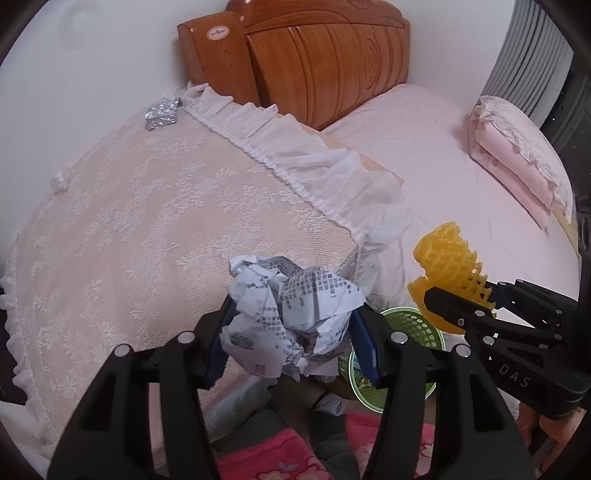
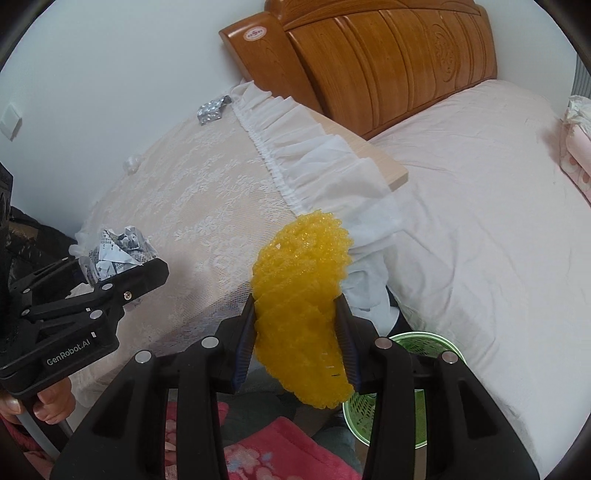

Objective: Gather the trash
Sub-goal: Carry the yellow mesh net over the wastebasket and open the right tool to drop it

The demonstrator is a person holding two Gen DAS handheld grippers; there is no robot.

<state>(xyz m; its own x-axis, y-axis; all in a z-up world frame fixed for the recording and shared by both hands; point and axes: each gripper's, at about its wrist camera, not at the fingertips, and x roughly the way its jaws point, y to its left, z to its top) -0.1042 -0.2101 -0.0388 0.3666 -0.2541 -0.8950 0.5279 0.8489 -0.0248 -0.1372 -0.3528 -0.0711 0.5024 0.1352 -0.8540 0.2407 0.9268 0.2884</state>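
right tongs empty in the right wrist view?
No: the right tongs are clamped on a yellow foam net, its pads pressing both sides, above the green basket.

Readable marks — "GenRobot.AI" on left gripper (image 2: pixel 122 271) body; "DAS" on right gripper (image 1: pixel 458 295) body. Headboard sticker (image 1: pixel 217 33) and crumpled paper (image 1: pixel 291 314) print — illegible.

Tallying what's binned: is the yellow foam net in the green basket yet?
Out. The yellow foam net is clamped in the right gripper, above the green basket.
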